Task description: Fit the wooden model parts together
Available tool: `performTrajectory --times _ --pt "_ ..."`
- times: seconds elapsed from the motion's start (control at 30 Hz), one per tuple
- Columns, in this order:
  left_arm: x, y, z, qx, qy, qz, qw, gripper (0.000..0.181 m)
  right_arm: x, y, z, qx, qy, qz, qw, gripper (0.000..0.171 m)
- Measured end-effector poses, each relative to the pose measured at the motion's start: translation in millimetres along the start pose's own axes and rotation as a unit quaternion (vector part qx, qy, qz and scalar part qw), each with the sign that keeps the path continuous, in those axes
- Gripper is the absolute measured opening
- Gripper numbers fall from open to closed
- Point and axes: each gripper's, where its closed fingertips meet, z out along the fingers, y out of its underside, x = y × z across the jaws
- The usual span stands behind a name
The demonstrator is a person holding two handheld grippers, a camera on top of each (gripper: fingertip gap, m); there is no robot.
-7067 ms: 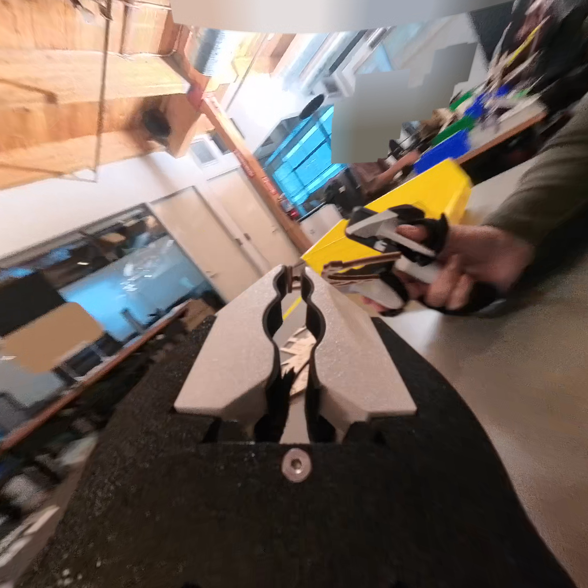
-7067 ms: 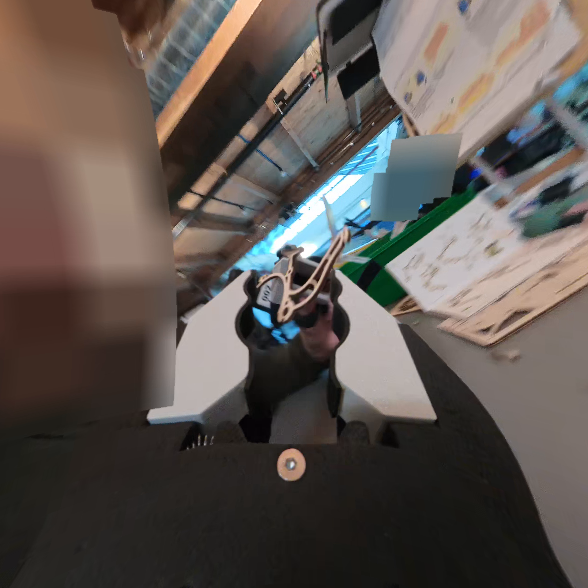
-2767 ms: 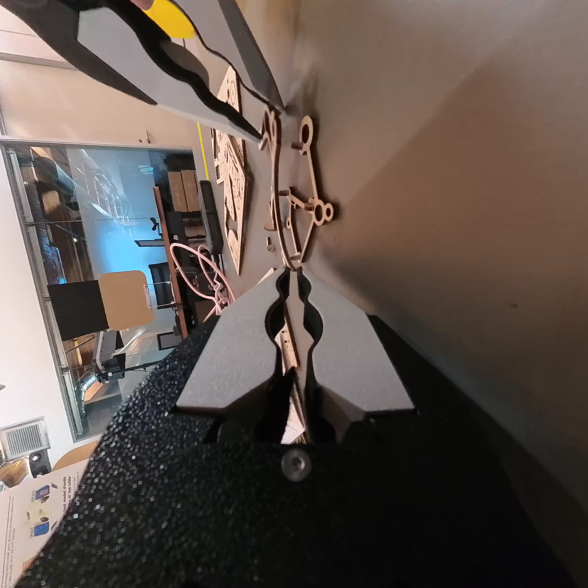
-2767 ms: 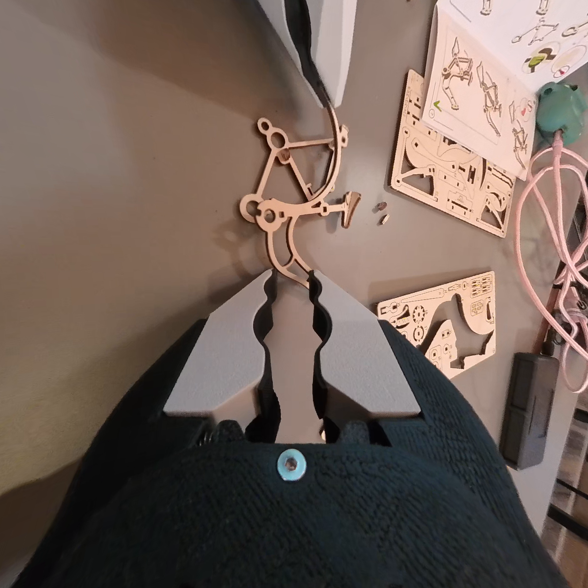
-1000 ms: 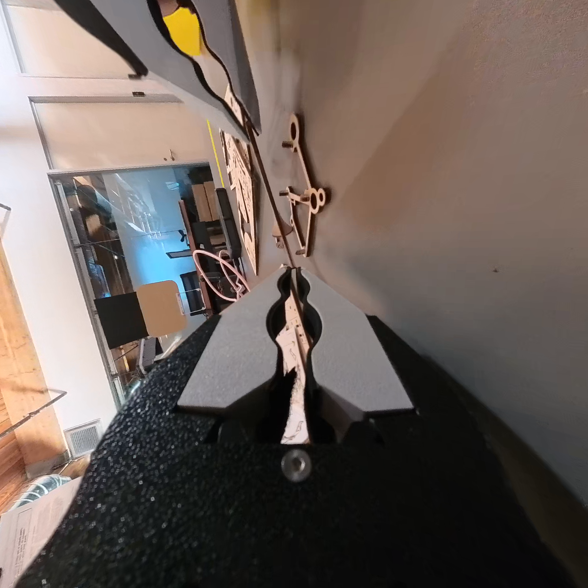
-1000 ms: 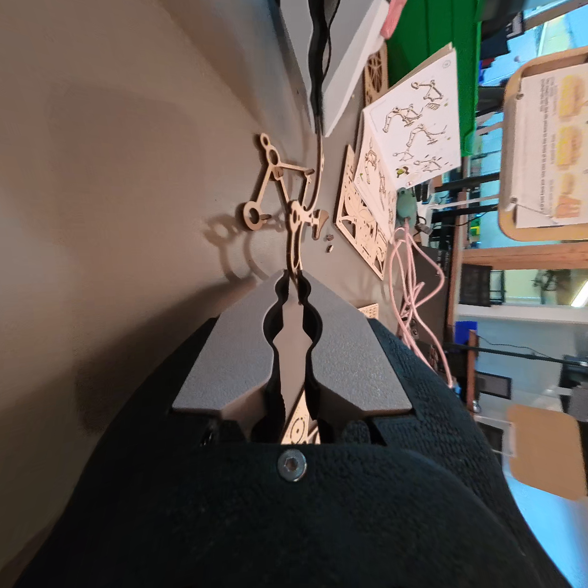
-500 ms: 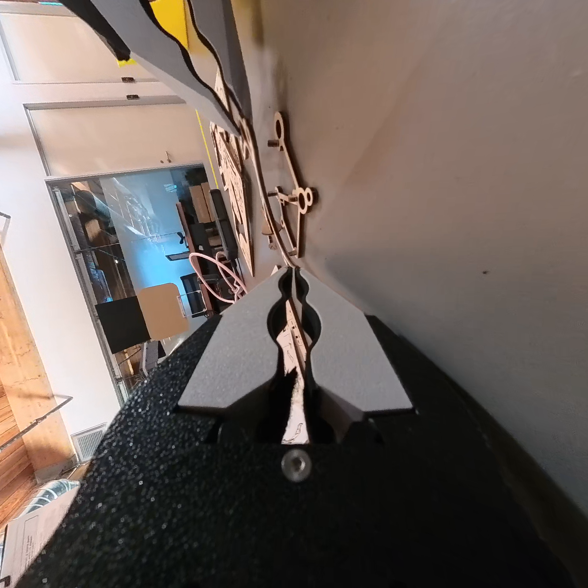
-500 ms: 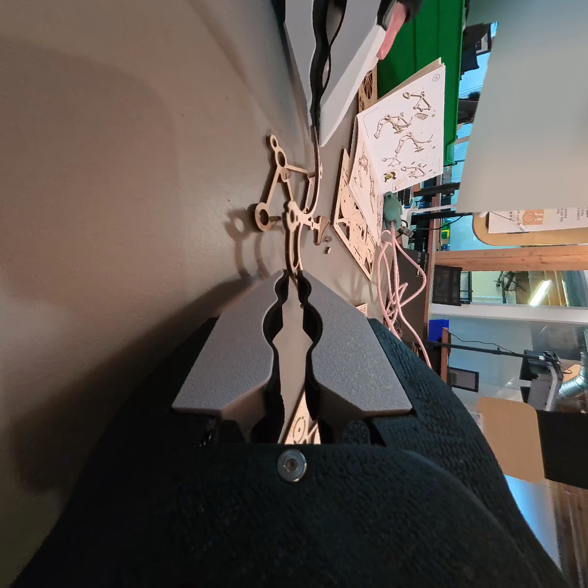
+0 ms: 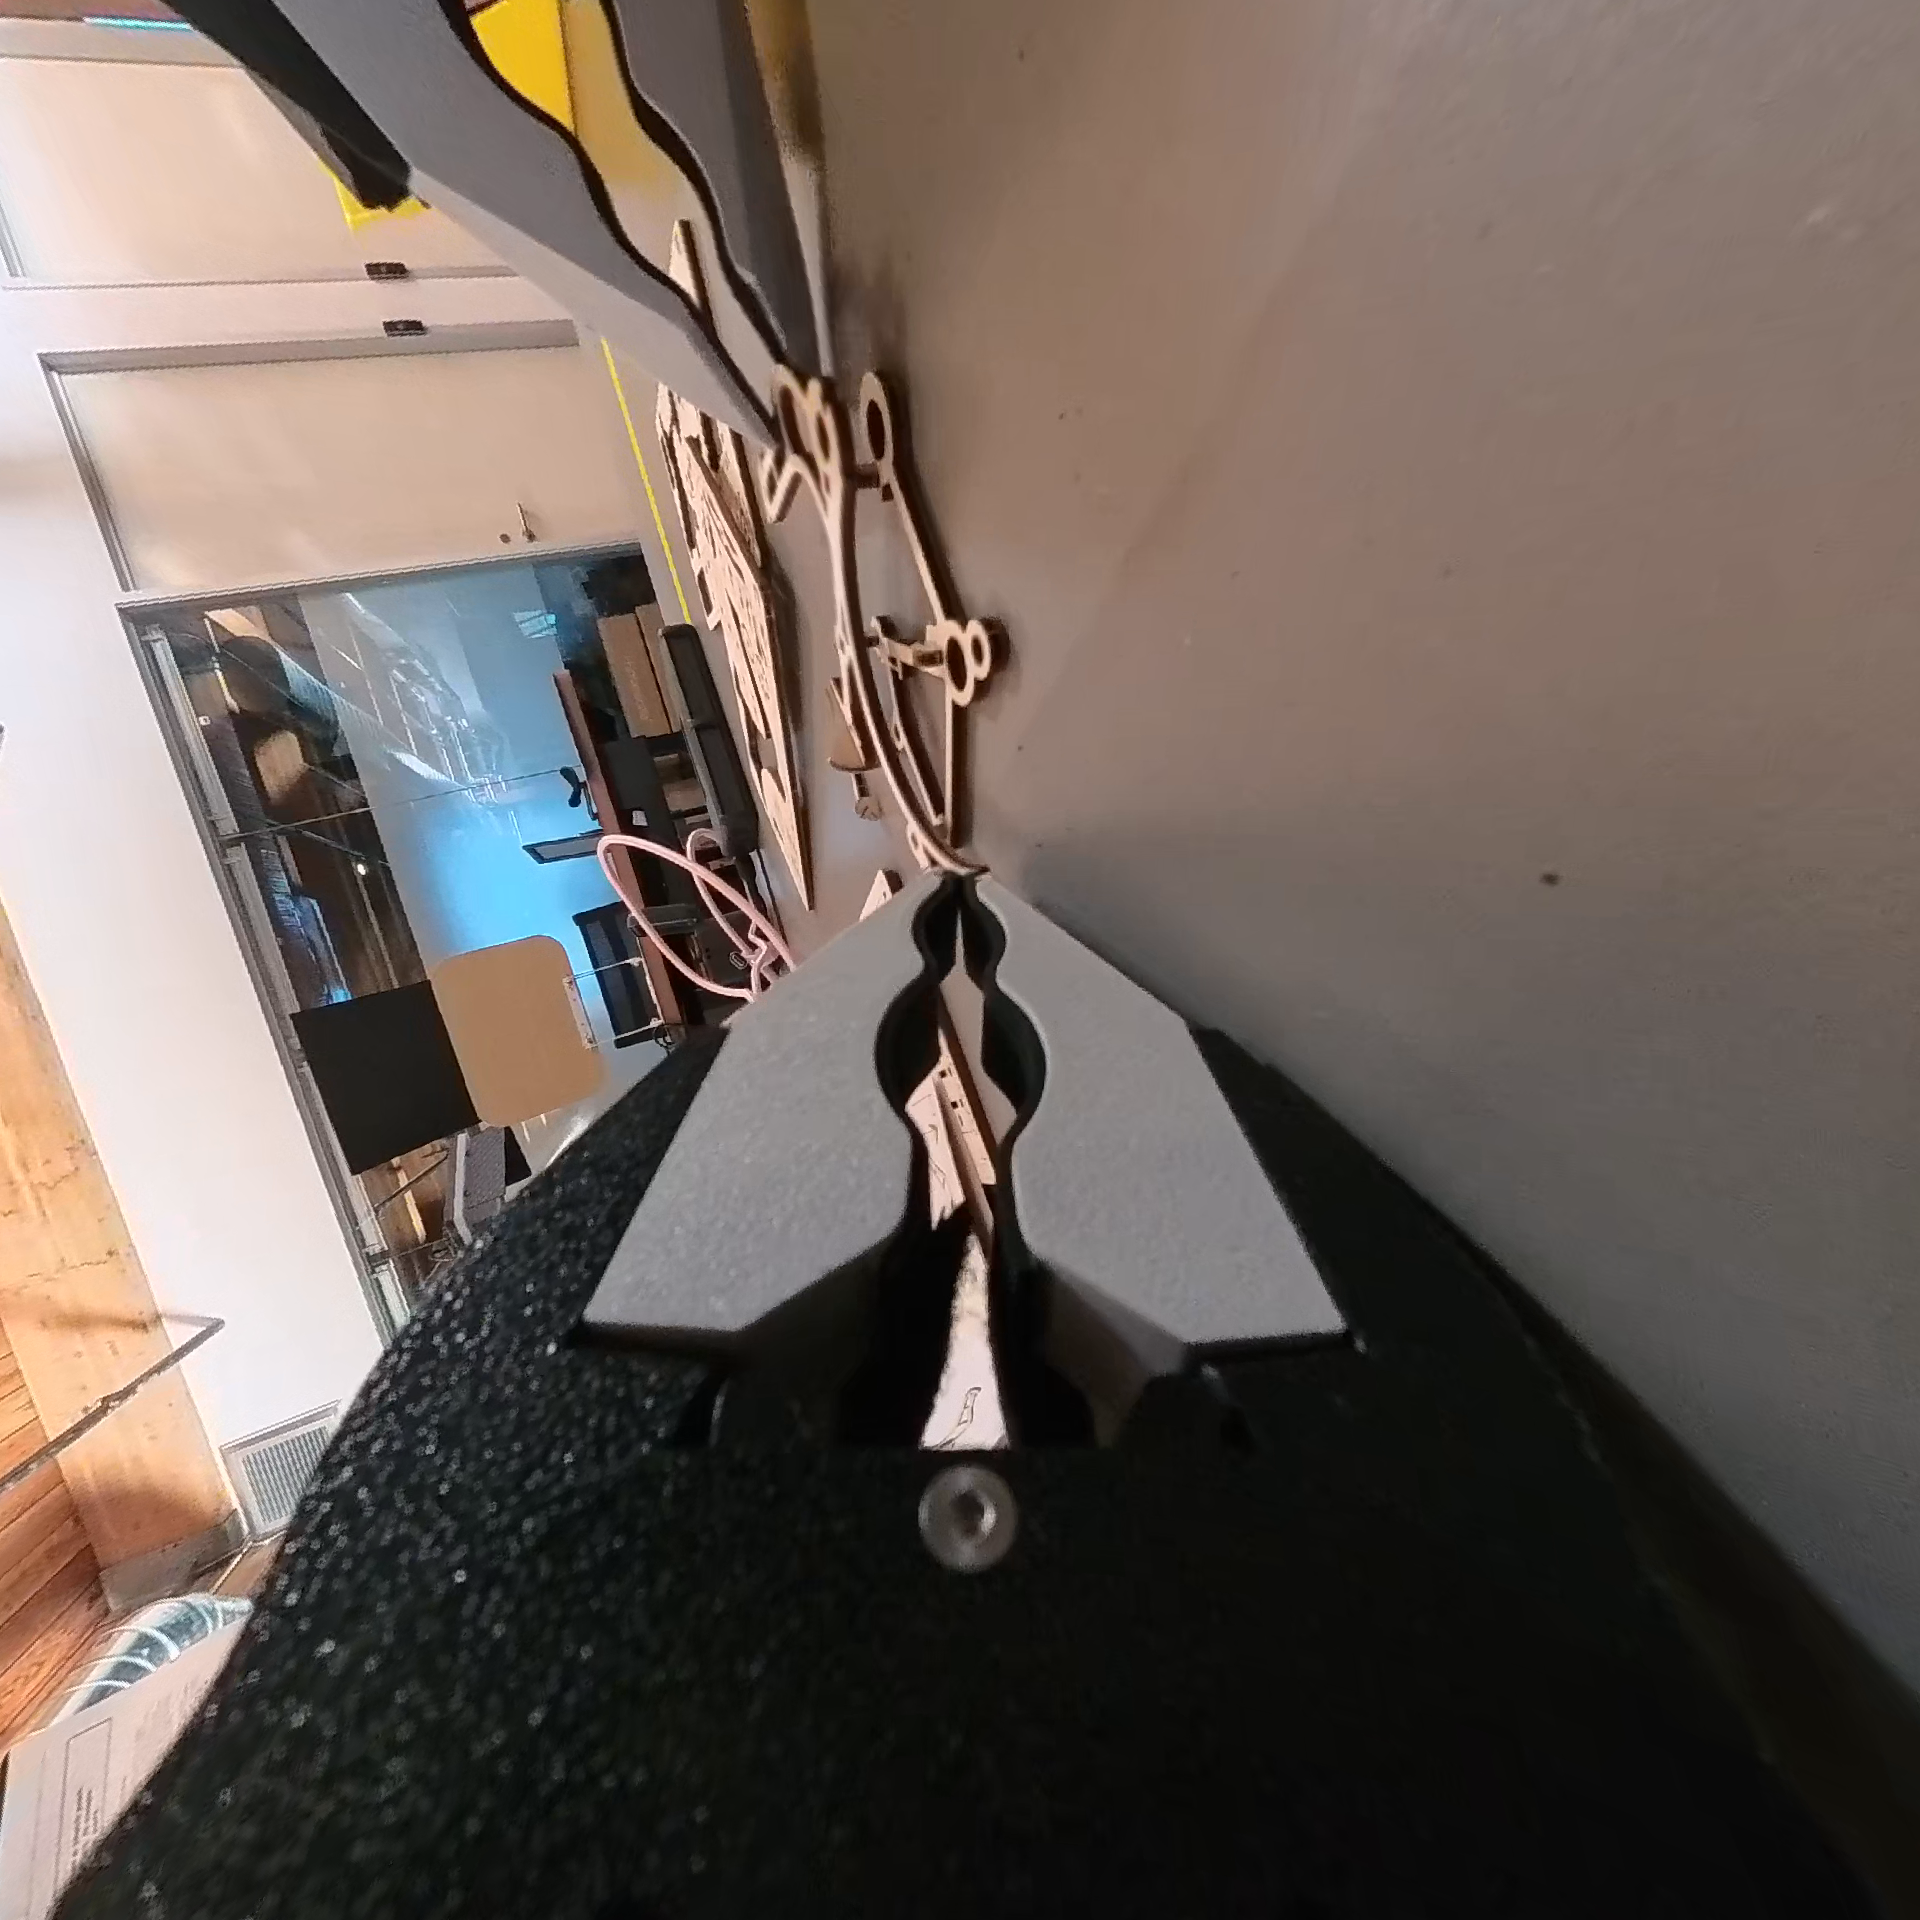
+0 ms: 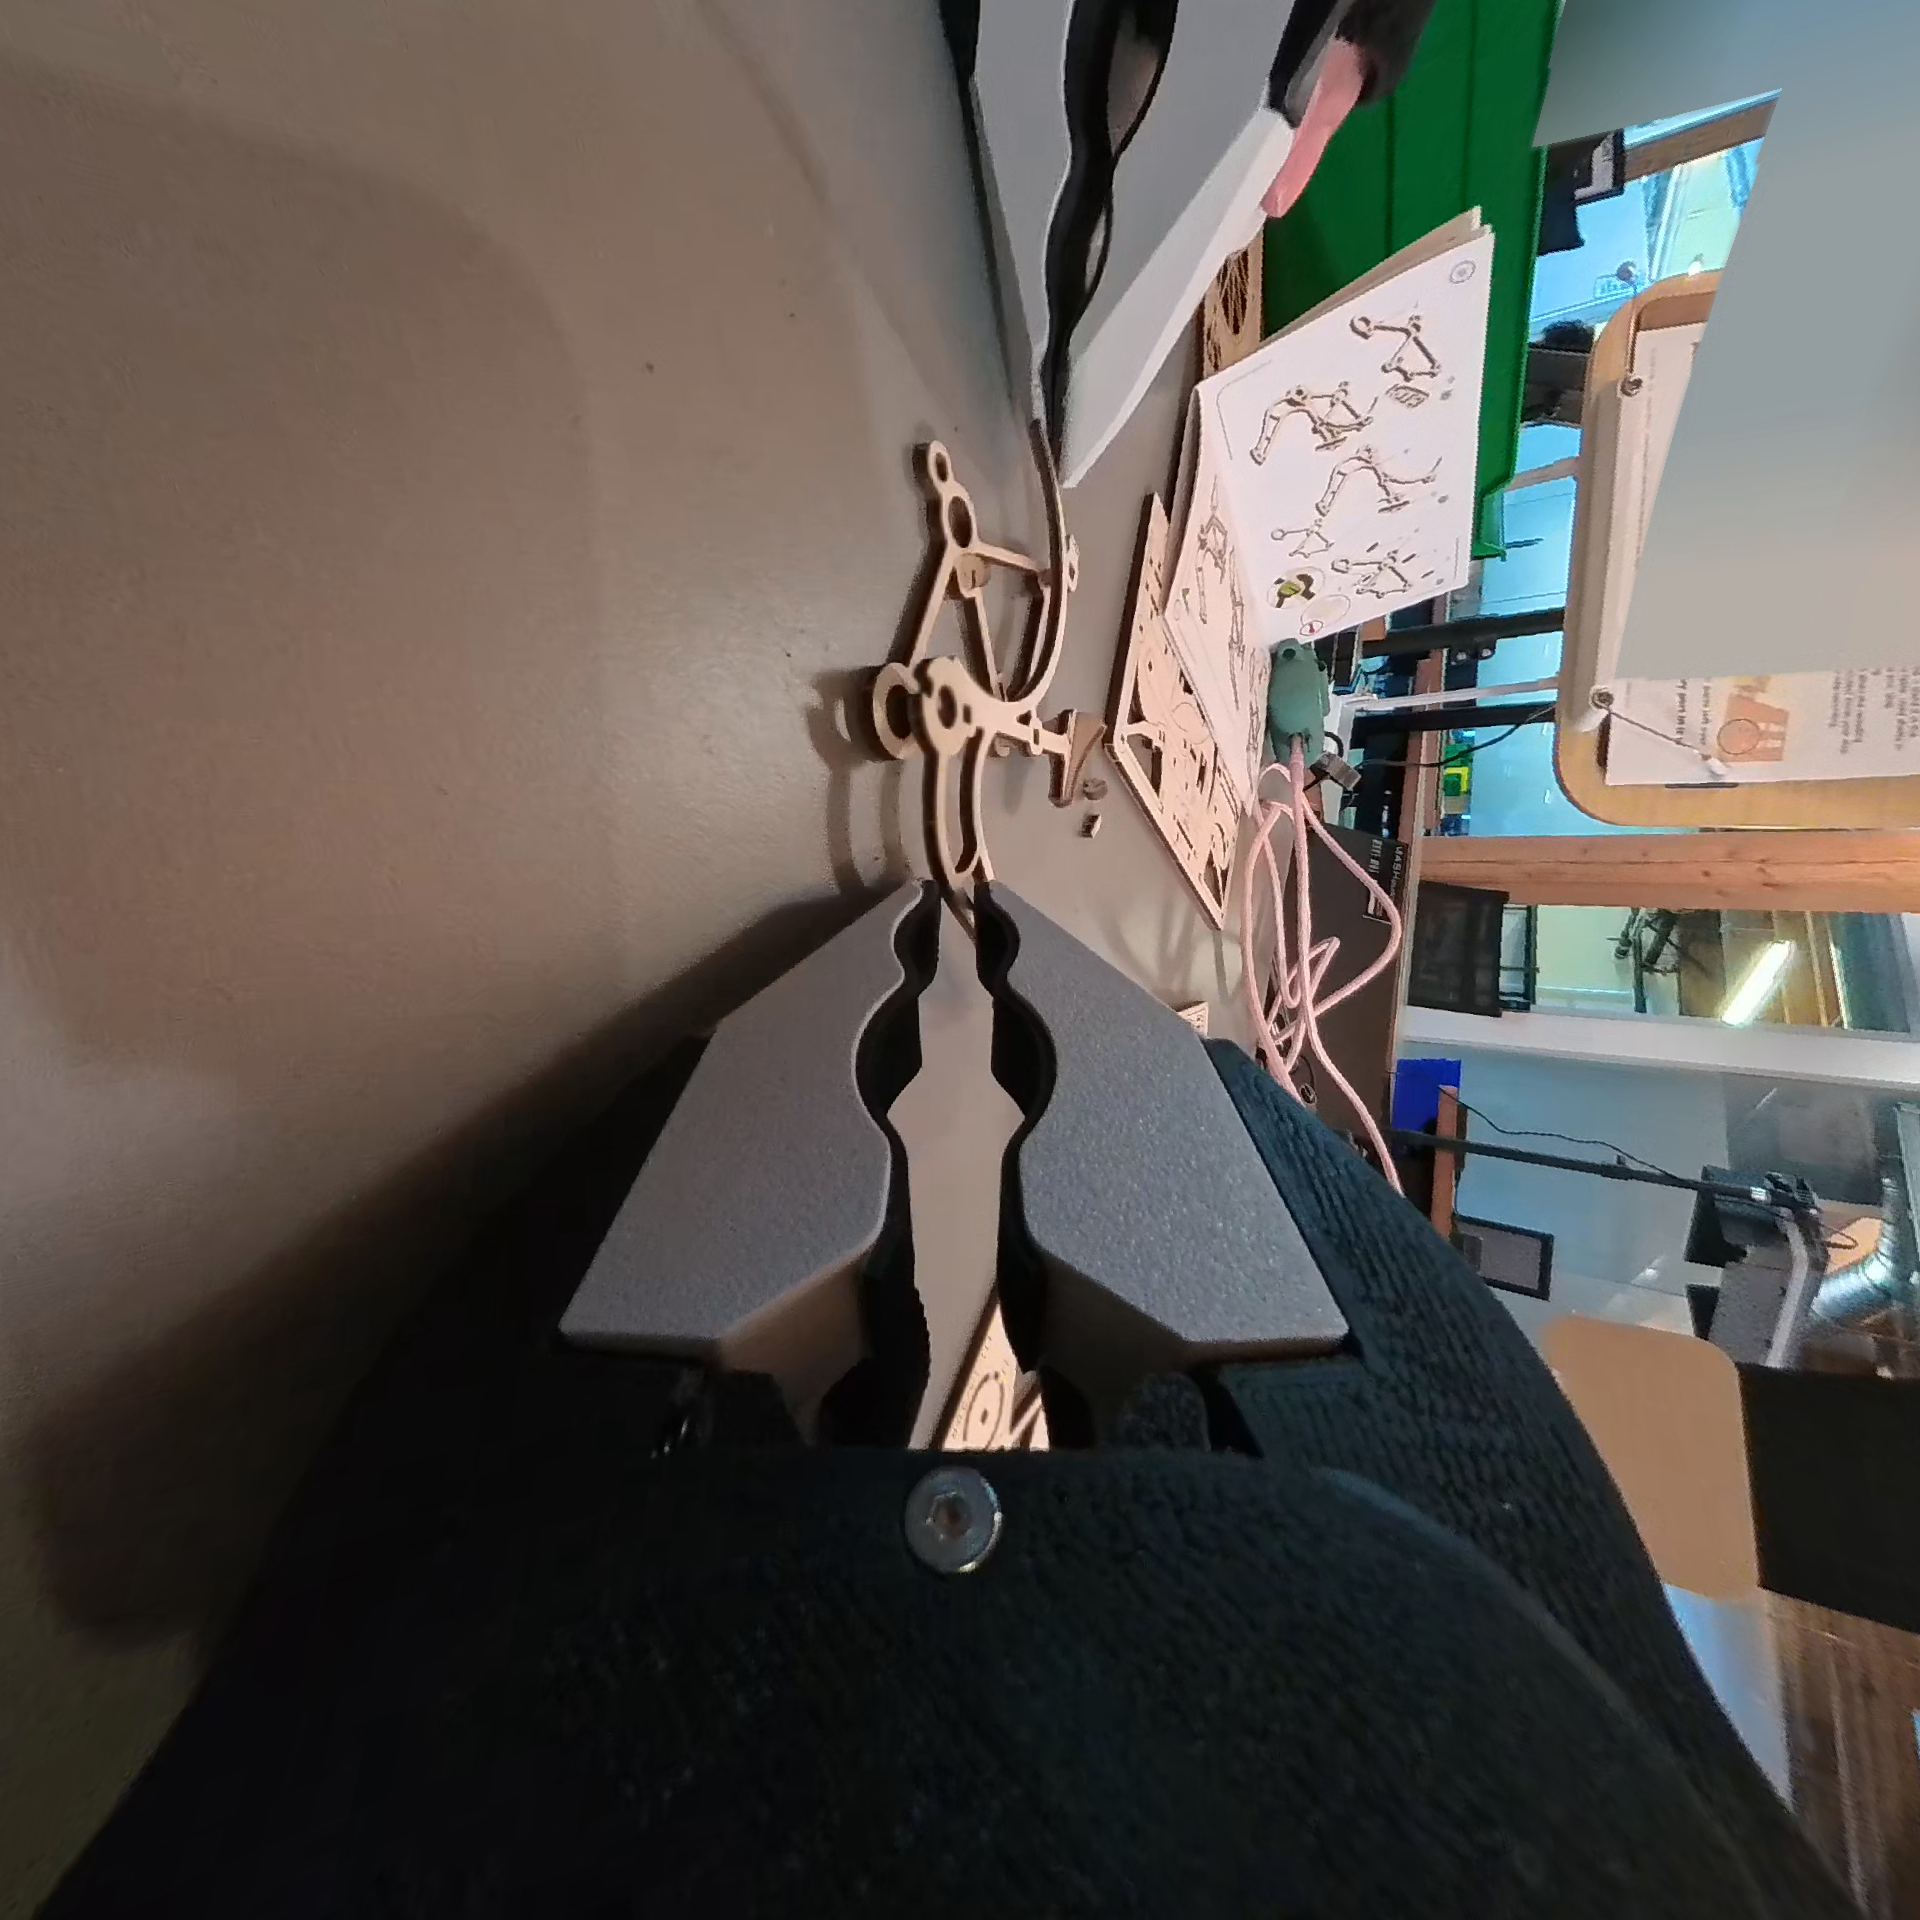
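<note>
The grey worktop [image 10: 416, 520] fills one side of both wrist views, which are rolled sideways so that it stands like a wall. Propped on it are cut-out wooden sheets [image 10: 1174, 748] and, leaning over them, a white instruction booklet [image 10: 1351, 468] with line drawings; a pink cable [image 10: 1299, 935] lies in loops just beside the sheets. A green bin [image 10: 1382, 156] stands behind the booklet, and a yellow bin [image 9: 520, 62] shows past the far tongs in the left view. The left tongs [image 9: 958, 883] are pressed together at the tips on the end of a thin curved wooden frame [image 9: 883, 665], which runs edge-on from those tips across to the right tongs [image 9: 774, 426] at the top of that view. In the right view, the right tongs [image 10: 958, 894] are closed on the near end of the frame [image 10: 951, 769], with a narrow gap between the tips filled by the wood; the left tongs [image 10: 1049, 416] hold its far end. The frame is held edge-down just above a second flat wooden part [image 10: 234, 561] that lies on the worktop with short pegs standing up from it; the two look touching at the pegs, though whether any is seated cannot be told. Two small loose bits [image 10: 1091, 805] lie on the worktop between the parts and the sheets.
</note>
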Motion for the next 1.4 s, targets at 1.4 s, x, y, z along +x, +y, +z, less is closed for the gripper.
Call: performTrajectory --times 1.4 --pt "4 15 2 -0.007 0.037 -0.046 0.998 0.000 8 24 -18 -0.035 0.037 0.013 0.999 0.034"
